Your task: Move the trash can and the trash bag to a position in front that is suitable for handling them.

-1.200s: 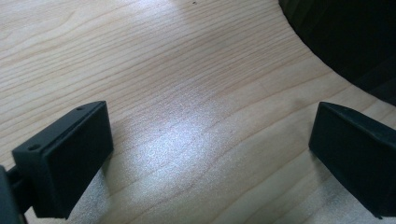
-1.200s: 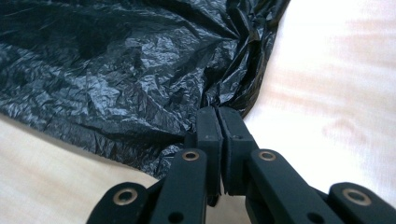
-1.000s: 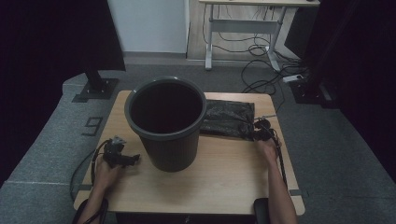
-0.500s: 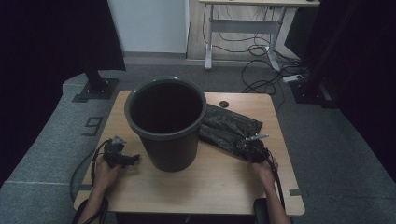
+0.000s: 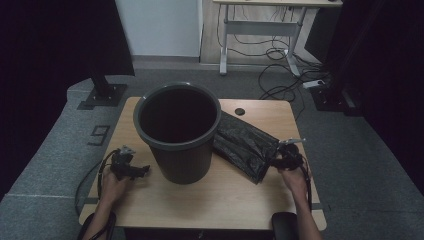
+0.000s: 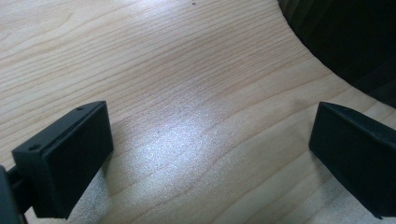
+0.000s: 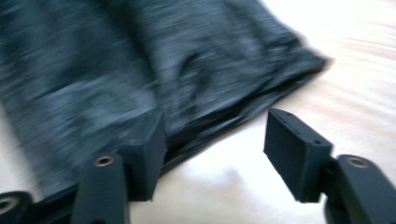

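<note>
Lying slack right of the round dark-grey plastic bin (image 5: pixel 177 132), the crumpled black plastic bag (image 5: pixel 245 145) sits freed: the right gripper (image 5: pixel 278 159) has just been opening its fingers (image 7: pixel 147 154), nothing pinched between them; the left gripper (image 5: pixel 141 170) waits spread over bare wooden bench (image 6: pixel 187 93).

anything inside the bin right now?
The bin stands upright; its inside looks dark with nothing visible, though the bottom is too shadowed to tell. The black bag lies outside, beside it on the table.

Your bin (image 5: pixel 178 132) stands mid-table (image 5: pixel 235 192); the folded bin bag (image 5: pixel 245 144) lies flat just right of it, a small disc (image 5: pixel 240 111) behind.
</note>
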Demonstrator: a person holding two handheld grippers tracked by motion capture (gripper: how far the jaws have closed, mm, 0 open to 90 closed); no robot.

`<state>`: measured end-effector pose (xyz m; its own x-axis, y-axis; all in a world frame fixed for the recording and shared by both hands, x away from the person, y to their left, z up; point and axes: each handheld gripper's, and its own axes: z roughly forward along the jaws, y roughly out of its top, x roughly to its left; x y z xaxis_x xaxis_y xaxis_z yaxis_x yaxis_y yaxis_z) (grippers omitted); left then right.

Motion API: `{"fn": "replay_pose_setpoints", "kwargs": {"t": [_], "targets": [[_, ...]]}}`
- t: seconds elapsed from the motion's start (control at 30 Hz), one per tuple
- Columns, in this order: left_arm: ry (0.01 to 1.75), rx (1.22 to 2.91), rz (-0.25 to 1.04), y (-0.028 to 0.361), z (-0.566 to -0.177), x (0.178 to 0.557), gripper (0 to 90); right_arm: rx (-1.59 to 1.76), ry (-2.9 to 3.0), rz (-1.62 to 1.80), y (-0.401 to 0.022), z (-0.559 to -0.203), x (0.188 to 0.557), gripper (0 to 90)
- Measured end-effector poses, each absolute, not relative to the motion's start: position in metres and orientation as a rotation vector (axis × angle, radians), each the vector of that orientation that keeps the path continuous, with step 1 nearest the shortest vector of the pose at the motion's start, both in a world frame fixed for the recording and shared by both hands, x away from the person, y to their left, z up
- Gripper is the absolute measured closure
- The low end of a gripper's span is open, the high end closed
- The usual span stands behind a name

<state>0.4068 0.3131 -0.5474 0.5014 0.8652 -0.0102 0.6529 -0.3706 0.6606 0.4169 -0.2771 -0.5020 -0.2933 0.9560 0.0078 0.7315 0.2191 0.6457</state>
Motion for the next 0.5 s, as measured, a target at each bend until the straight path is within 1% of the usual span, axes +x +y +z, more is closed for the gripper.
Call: {"fn": "replay_pose_setpoints", "kwargs": {"t": [0.07, 0.17, 0.33, 0.37, 0.43, 0.5], "targets": [[1.238, 2.141, 0.455, 0.313, -0.547, 0.407, 0.0, 1.569, 2.087, 0.744, -0.287, -0.504, 0.433, 33.3], [1.235, 2.142, 0.455, 0.313, -0.548, 0.407, 0.0, 1.541, 2.078, 0.709, -0.294, -0.508, 0.453, 32.2], [1.234, 2.142, 0.456, 0.313, -0.548, 0.407, 0.0, 1.557, 2.064, 0.692, -0.3, -0.514, 0.48, 34.7], [1.234, 2.142, 0.456, 0.313, -0.548, 0.407, 0.0, 1.565, 2.069, 0.663, -0.3, -0.516, 0.484, 37.2], [1.233, 2.143, 0.455, 0.313, -0.548, 0.407, 0.0, 1.559, 2.09, 0.668, -0.301, -0.52, 0.49, 46.4], [1.231, 2.143, 0.454, 0.313, -0.548, 0.407, 0.0, 1.605, 2.126, 0.685, -0.303, -0.526, 0.492, 58.0]]}}
